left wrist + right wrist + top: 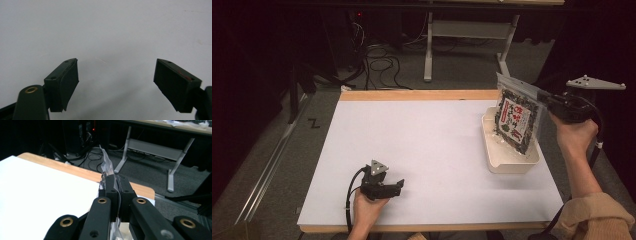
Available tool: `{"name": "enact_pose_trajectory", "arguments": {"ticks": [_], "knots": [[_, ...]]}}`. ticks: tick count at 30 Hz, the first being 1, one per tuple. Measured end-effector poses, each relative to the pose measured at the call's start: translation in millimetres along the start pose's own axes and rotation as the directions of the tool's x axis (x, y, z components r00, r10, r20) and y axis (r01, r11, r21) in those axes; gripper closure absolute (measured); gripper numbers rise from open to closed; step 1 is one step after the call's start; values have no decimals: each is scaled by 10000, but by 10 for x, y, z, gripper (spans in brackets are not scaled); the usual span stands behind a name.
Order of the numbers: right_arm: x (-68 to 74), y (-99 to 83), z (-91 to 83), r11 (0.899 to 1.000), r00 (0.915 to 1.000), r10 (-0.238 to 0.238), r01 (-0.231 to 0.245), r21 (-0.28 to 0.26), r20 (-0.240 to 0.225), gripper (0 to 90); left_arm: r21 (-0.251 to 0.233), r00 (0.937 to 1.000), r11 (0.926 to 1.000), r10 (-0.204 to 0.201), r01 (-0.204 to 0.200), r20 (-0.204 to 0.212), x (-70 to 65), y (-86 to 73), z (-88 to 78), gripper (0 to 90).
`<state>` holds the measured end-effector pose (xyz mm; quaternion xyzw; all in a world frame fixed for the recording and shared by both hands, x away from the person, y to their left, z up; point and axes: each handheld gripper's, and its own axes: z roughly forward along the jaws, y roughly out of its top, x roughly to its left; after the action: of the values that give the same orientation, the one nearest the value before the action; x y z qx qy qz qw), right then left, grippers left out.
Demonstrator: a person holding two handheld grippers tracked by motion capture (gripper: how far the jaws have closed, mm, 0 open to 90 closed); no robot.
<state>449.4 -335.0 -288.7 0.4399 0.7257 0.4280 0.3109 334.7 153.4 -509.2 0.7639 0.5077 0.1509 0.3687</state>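
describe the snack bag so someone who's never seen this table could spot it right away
Look at the white table, then its right edge, where a white tray sits. The bag hangs upright above that tray, pinched at its top corner by the right gripper. It is clear plastic with dark contents and a white label.

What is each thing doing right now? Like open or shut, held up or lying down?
Left gripper: jaws open, holding nothing, low over the white table.
Right gripper: jaws shut on the snack bag's edge.
Snack bag: sealed, held upright, its bottom in the tray.
White tray: sitting flat on the table's right side.
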Motion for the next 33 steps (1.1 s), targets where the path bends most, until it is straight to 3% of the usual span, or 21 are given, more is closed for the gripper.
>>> {"name": "enact_pose_trajectory", "arguments": {"ticks": [11,22,27,33], "knots": [[-229,-311,-105,9984,9983,520,-514,231,-252,883,99,10000,9999,38,-38,-9,-19,-6,17,205],[-362,-446,-126,9948,9953,940,-930,428,-230,849,182,10000,9998,17,-16,-46,-12,-11,28,206],[-392,-462,-123,9927,9939,1077,-1061,569,-248,788,183,10000,9998,14,-13,-38,-11,-9,29,206],[-421,-499,-99,9907,9939,1094,-1102,798,140,618,187,10000,9998,1,0,-56,-7,-12,26,206]]}}
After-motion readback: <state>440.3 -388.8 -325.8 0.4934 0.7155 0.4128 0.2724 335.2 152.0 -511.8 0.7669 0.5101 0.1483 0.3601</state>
